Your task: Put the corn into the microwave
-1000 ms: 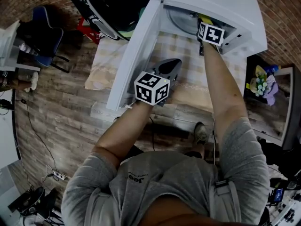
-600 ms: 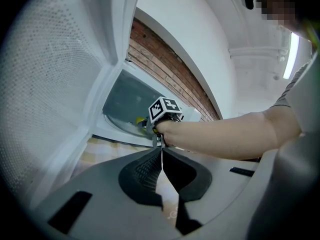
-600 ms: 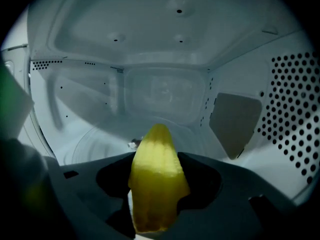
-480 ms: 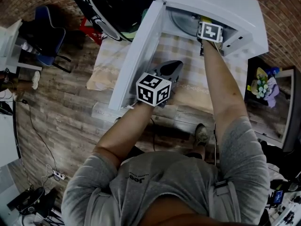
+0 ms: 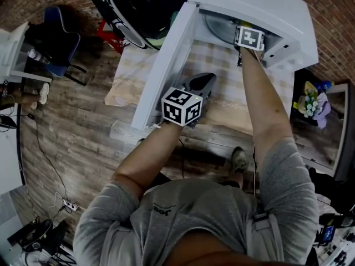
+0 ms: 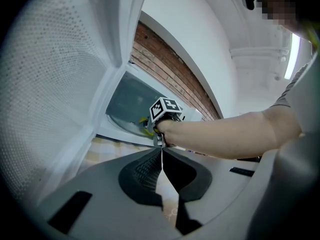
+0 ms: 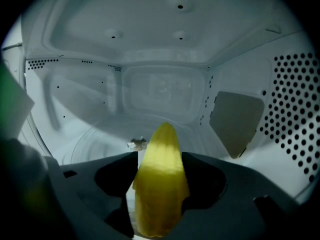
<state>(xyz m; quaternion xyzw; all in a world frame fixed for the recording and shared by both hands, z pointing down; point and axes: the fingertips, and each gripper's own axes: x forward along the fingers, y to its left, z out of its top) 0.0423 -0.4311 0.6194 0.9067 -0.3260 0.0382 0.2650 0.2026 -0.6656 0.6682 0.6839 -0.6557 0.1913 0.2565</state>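
Note:
The white microwave (image 5: 266,7) stands open on the table, its door (image 5: 166,60) swung out to the left. My right gripper (image 5: 242,27) reaches into the cavity, its tips hidden there. In the right gripper view the yellow corn (image 7: 160,189) fills the gap between that gripper's (image 7: 160,155) jaws, tip pointing inward above the glass turntable (image 7: 90,144). The jaws are opening, and the pads still touch the corn. My left gripper (image 5: 205,79) hovers over the table in front of the door, shut and empty (image 6: 161,156). From it I see the right gripper (image 6: 151,130) and a bit of corn (image 6: 143,121).
A checked cloth covers the table (image 5: 219,65). A large black rounded object (image 5: 138,4) sits behind the door. A chair (image 5: 55,43) stands at the left on the wooden floor. Flowers (image 5: 310,101) lie to the right. The cavity's perforated wall (image 7: 295,109) is close on the right.
The right gripper has tipped slightly at the microwave's mouth. The left gripper and the door have stayed where they were.

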